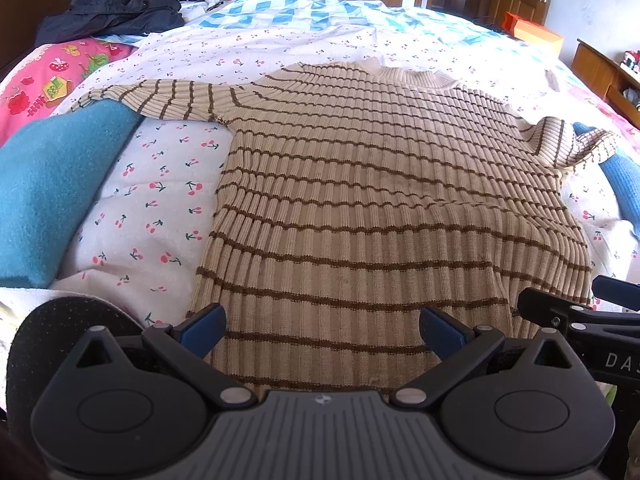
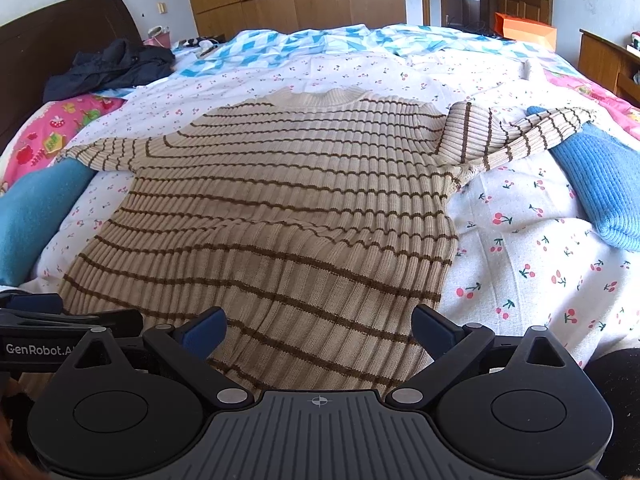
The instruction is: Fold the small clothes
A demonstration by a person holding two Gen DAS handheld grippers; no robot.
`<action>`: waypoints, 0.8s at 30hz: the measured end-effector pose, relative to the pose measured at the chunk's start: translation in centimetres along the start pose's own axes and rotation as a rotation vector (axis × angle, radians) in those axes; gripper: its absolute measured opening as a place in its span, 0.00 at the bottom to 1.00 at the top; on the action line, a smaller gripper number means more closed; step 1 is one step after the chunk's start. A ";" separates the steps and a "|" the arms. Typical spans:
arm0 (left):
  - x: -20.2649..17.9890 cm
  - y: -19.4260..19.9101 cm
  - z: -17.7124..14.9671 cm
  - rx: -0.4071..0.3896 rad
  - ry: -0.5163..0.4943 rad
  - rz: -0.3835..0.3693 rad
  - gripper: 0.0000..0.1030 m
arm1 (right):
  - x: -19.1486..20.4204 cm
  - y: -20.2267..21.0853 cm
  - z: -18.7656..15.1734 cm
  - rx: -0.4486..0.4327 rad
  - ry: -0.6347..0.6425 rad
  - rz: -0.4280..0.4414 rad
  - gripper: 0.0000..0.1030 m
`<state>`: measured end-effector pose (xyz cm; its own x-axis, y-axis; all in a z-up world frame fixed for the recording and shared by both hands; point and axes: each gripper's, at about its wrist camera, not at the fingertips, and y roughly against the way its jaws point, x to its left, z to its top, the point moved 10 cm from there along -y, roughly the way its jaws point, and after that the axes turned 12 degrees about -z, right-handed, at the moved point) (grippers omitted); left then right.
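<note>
Left wrist view: the striped sweater (image 1: 384, 200) lies flat and face-up on the cherry-print bedspread (image 1: 160, 208), hem nearest the camera, collar far. The left gripper (image 1: 322, 330) hovers over the hem with its fingers spread wide, holding nothing. One sleeve rests on a teal cloth (image 1: 52, 184) at the left edge; the right gripper (image 1: 580, 300) shows at the right margin beside the hem. Right wrist view: the right gripper (image 2: 320, 326) stands likewise apart and empty above the hem's right portion. The far sleeve is bunched at the shoulder and drapes over a blue knit garment (image 2: 596, 184). Risks, as judged — the ribbed knit may stretch or slip if only one layer is pinched; a sleeve may drag the neighbouring cloth along; the bunched shoulder may leave the fold crooked.
</note>
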<state>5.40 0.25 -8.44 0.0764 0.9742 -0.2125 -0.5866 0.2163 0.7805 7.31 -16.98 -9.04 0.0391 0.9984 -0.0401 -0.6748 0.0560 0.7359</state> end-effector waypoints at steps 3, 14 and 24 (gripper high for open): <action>0.0 0.0 0.1 -0.003 0.002 -0.002 1.00 | 0.0 0.0 0.0 0.001 -0.002 0.001 0.96; -0.1 -0.1 0.0 0.000 -0.003 0.003 1.00 | 0.0 -0.1 -0.1 0.003 -0.008 0.013 0.96; -0.6 -0.1 0.3 -0.005 -0.026 -0.005 1.00 | -0.5 0.1 0.4 -0.013 -0.032 0.016 0.92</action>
<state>5.65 -0.28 -8.17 0.1001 0.9745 -0.2006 -0.5904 0.2205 0.7764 7.50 -17.47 -8.68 0.0514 0.9987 -0.0063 -0.6847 0.0398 0.7278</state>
